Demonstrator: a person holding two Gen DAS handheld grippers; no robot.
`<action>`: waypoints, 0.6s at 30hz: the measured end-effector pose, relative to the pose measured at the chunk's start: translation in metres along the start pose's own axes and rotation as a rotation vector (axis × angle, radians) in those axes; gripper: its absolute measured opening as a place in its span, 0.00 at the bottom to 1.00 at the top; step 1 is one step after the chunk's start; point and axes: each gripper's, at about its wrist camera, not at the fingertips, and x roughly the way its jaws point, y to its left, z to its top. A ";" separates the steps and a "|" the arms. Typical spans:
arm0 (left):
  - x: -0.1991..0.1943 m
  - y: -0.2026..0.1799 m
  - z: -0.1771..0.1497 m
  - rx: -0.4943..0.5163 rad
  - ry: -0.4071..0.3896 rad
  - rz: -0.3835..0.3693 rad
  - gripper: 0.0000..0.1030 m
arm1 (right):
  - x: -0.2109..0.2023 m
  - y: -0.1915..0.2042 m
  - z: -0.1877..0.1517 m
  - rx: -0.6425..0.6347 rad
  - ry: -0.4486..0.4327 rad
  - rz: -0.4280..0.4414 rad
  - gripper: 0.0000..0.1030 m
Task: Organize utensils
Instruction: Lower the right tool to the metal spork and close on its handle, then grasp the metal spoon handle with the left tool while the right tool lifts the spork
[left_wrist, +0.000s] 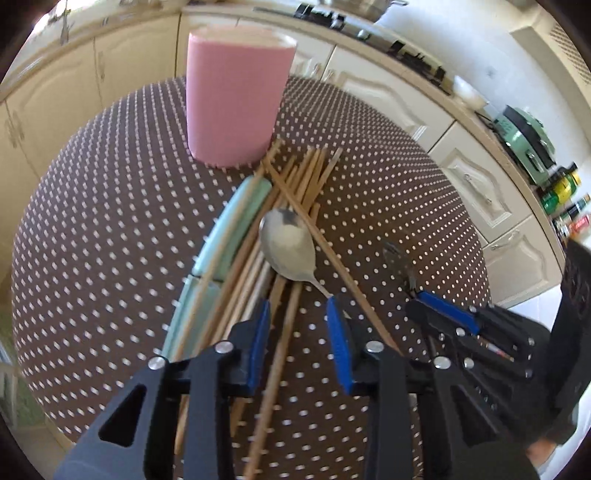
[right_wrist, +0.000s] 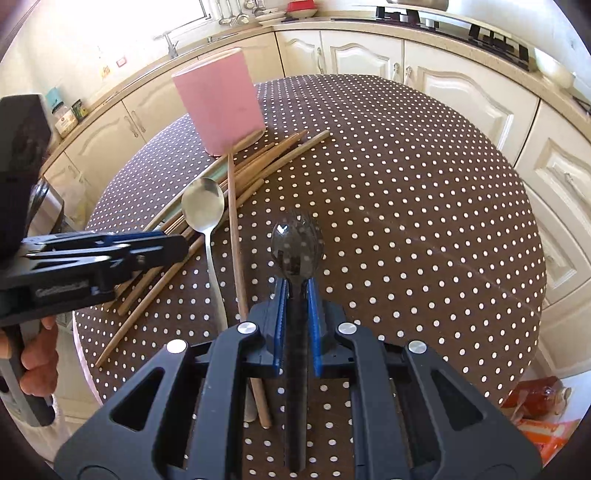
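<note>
On the round surface (right_wrist: 406, 184) with its brown, white-dotted cloth stands a pink holder (left_wrist: 236, 92), upright, at the far side. Just in front of it lies a loose heap of wooden chopsticks (left_wrist: 295, 184), crossing one another, some resting on a pale green flat piece (left_wrist: 236, 218) that I cannot identify. A silver spoon (left_wrist: 288, 243) lies on top of the heap, bowl up, its thin handle running back toward the left gripper (left_wrist: 299, 317).

That left gripper is lowered over the heap, its blue pads parted, with chopsticks passing between them and the spoon's handle just beside one pad; nothing looks pinched. The right gripper (right_wrist: 295, 291) is clenched on the handle of a dark spoon (right_wrist: 297, 243), whose bowl sticks out beyond the fingertips, to the right of the heap and apart from it. A hand (right_wrist: 37, 354) holds the left tool's grip.
</note>
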 end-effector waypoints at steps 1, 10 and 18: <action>0.002 -0.002 0.001 -0.006 0.003 0.009 0.30 | 0.001 -0.003 0.000 0.002 0.001 0.007 0.12; 0.011 -0.024 0.004 -0.008 0.039 0.057 0.29 | 0.007 -0.020 0.000 0.012 0.007 0.063 0.12; 0.033 -0.033 0.013 -0.020 0.075 0.097 0.27 | 0.007 -0.020 -0.001 0.001 0.016 0.093 0.12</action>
